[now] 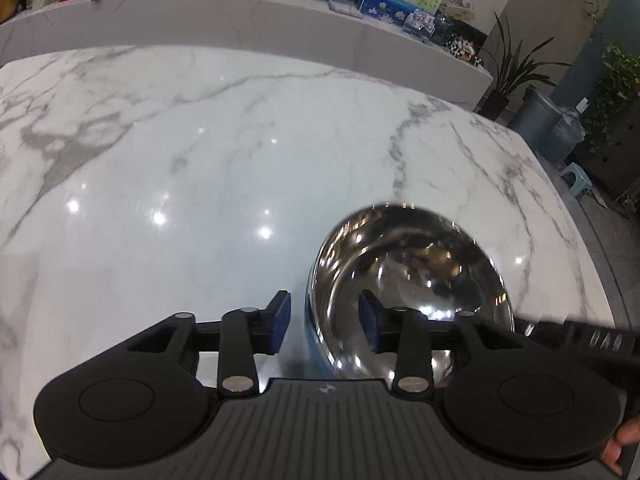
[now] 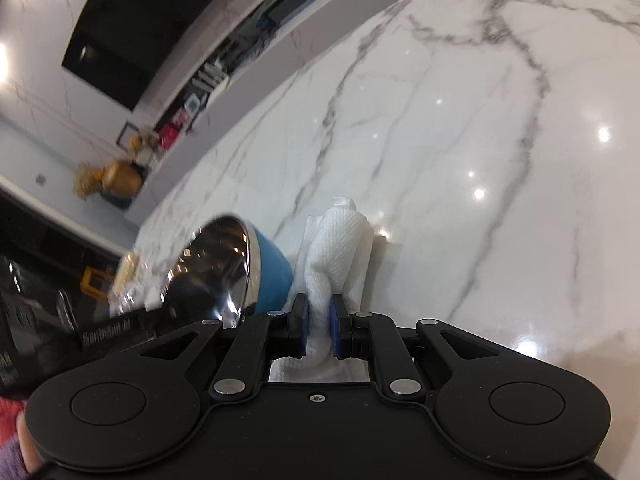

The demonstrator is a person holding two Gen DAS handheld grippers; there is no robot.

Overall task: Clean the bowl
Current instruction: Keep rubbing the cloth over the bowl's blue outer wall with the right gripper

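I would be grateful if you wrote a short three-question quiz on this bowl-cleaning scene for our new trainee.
1. True or false: the right gripper is shut on a white paper towel.
2. Multiple choice: the outside of the steel-lined bowl is A) red, B) blue, C) green.
3. Short answer: how do the left gripper's jaws stand relative to the bowl's rim?

Key
1. True.
2. B.
3. Open, astride the near rim: one pad inside the bowl, one outside. Whether either pad touches the rim cannot be told.
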